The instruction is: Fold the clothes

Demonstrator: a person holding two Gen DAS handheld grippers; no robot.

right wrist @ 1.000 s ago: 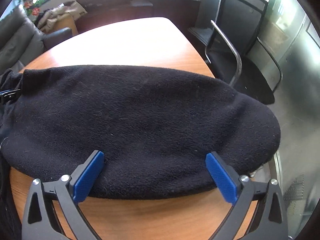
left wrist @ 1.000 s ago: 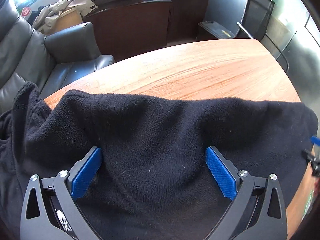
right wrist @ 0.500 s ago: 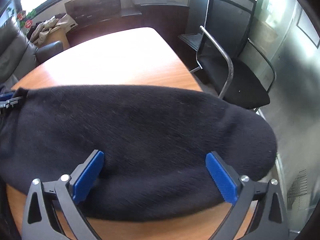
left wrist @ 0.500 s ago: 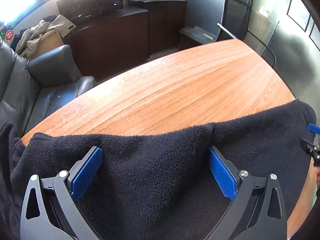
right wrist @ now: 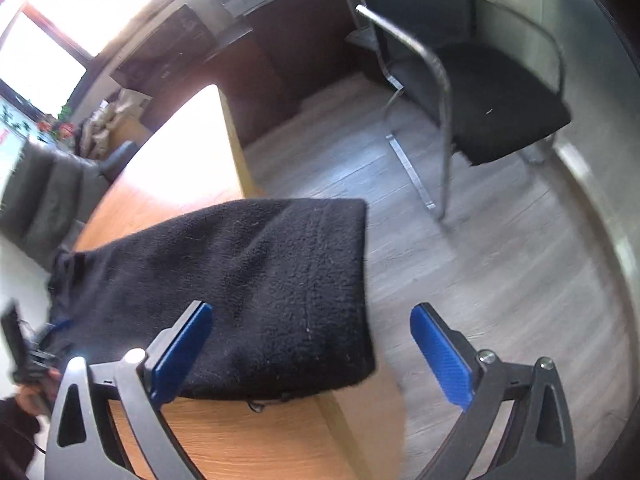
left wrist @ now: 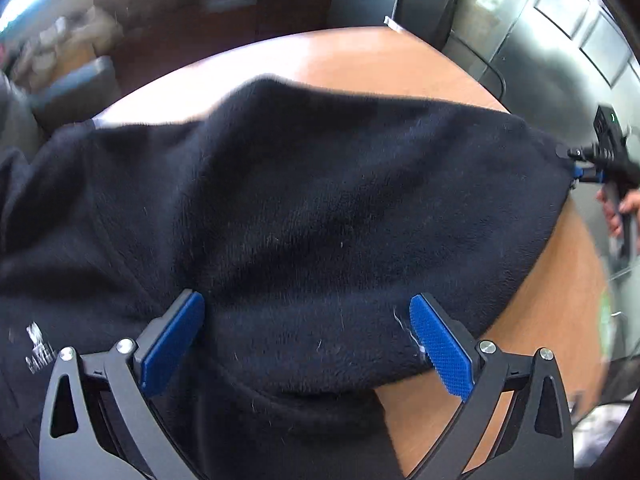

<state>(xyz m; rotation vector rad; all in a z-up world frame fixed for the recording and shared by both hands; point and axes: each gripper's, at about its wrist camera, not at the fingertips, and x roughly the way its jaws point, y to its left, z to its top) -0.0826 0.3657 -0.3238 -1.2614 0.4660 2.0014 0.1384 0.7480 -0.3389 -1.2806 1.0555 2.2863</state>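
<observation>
A black fleece garment [left wrist: 312,208] lies spread on the wooden table [left wrist: 560,280], with a white logo near its left side. It also shows in the right wrist view [right wrist: 260,280], where its end overhangs the table's right edge. My left gripper [left wrist: 308,340] is open, its blue pads wide apart over the fleece. My right gripper [right wrist: 312,352] is open above the garment's end and the table edge, holding nothing. It also shows at the far right of the left wrist view [left wrist: 600,160], beside the garment's edge.
A black chair with a metal frame [right wrist: 480,92] stands on the grey floor to the right of the table [right wrist: 224,440]. A dark leather sofa [right wrist: 44,200] and dark cabinets [left wrist: 240,12] lie behind. The table edge is close under my right gripper.
Both grippers have swung to the right; the fleece now lies further across the table in the left wrist view. The right wrist view has tilted toward the floor and chair.
</observation>
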